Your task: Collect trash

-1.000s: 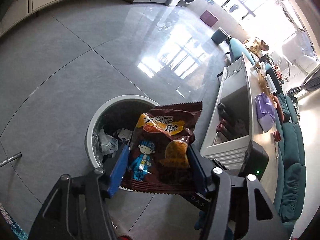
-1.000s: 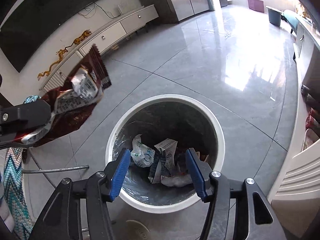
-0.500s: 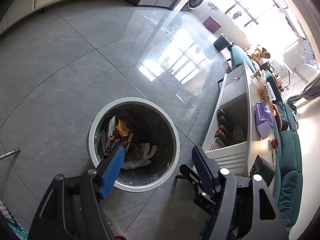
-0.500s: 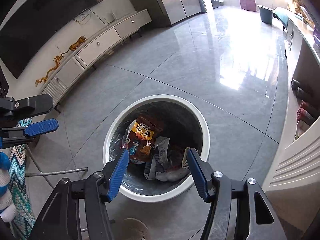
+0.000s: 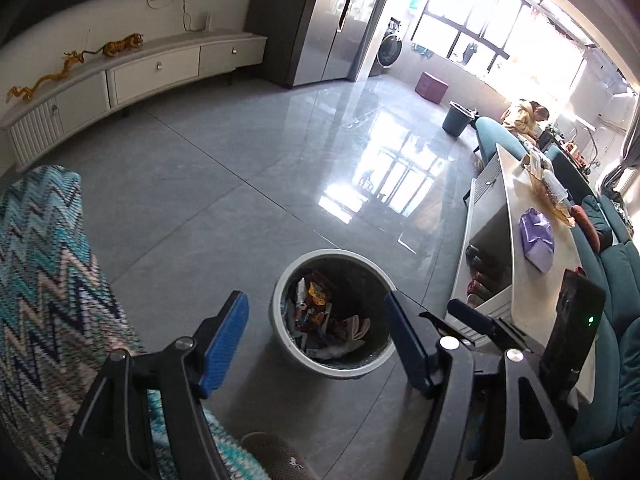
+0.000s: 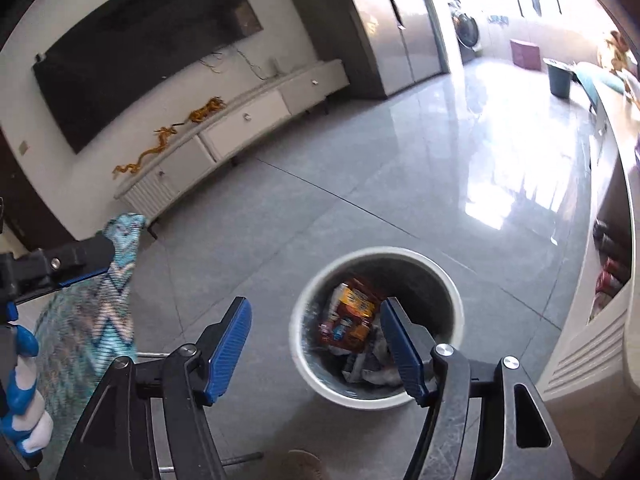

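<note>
A white round trash bin (image 5: 332, 254) stands on the grey floor, with wrappers and paper in it. A brown snack bag (image 5: 316, 304) lies on top of them, inside the bin's left half. My left gripper (image 5: 314, 298) hovers above and short of the bin, open and empty. In the right wrist view the bin (image 6: 380, 252) and the snack bag (image 6: 352, 316) show again. My right gripper (image 6: 314, 304) is also raised above the bin, with its jaws opening and nothing between them. The left gripper (image 6: 76, 264) shows at that view's left edge.
A teal zigzag-patterned cloth (image 5: 44, 280) fills the near left. To the right of the bin a long white table (image 5: 520, 184) carries a purple bag (image 5: 538, 236) and a black device (image 5: 572, 320). A TV cabinet (image 5: 152, 72) lines the far wall. A person (image 5: 524, 116) sits far right.
The left gripper let go of the brown snack bag, which fell into the bin. Both grippers then rose and tilted up, so more of the room shows. The right jaws widened.
</note>
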`<state>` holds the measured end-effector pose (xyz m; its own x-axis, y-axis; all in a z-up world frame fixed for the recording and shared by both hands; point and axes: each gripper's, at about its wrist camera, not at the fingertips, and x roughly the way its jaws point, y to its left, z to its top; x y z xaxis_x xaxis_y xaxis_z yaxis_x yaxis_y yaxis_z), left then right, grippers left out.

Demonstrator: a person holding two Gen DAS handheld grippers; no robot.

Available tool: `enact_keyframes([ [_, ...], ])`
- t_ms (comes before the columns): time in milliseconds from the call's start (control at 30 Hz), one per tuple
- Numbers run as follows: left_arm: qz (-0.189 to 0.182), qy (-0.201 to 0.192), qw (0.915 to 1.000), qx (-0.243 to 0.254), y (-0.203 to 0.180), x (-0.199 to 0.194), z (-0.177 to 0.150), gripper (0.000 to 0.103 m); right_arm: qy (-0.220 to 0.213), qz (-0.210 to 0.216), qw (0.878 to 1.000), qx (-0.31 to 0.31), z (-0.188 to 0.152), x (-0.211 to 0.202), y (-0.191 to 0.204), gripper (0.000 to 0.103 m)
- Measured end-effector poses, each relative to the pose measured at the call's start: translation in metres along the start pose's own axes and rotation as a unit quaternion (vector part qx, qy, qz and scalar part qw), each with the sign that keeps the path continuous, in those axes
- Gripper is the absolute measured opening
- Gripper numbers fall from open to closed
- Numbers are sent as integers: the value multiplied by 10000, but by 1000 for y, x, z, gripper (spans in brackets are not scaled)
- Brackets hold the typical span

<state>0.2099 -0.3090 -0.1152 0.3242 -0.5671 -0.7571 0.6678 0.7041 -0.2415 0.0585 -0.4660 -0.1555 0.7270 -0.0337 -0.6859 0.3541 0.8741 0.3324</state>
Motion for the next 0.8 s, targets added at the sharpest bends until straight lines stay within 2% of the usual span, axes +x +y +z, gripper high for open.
enact_keyframes([
  [133,-88,-140,9999,-52,23,-46,-10,69,-161,236,9988,-386,3,-21,47,72],
  [233,-11,-324,9994,-94,44,-84,-19,69,-251,406,9963,-719,2,-35,87,76],
  [433,407,-785,9947,-515,111,-166,-44,69,-438,666,9881,-1313,-5,-60,159,85],
  [500,621,-915,9920,-604,130,-194,-60,69,-515,686,9852,-1485,-10,-68,180,90],
  [633,1097,-1130,9848,-735,156,-243,-99,69,-586,764,9793,-1778,-23,-78,215,93],
  [733,1585,-1333,9754,-758,161,-275,-131,69,-611,856,9758,-1919,-37,-85,237,94],
  [800,1974,-1487,9660,-756,157,-293,-151,69,-663,889,9730,-2023,-46,-92,252,96],
])
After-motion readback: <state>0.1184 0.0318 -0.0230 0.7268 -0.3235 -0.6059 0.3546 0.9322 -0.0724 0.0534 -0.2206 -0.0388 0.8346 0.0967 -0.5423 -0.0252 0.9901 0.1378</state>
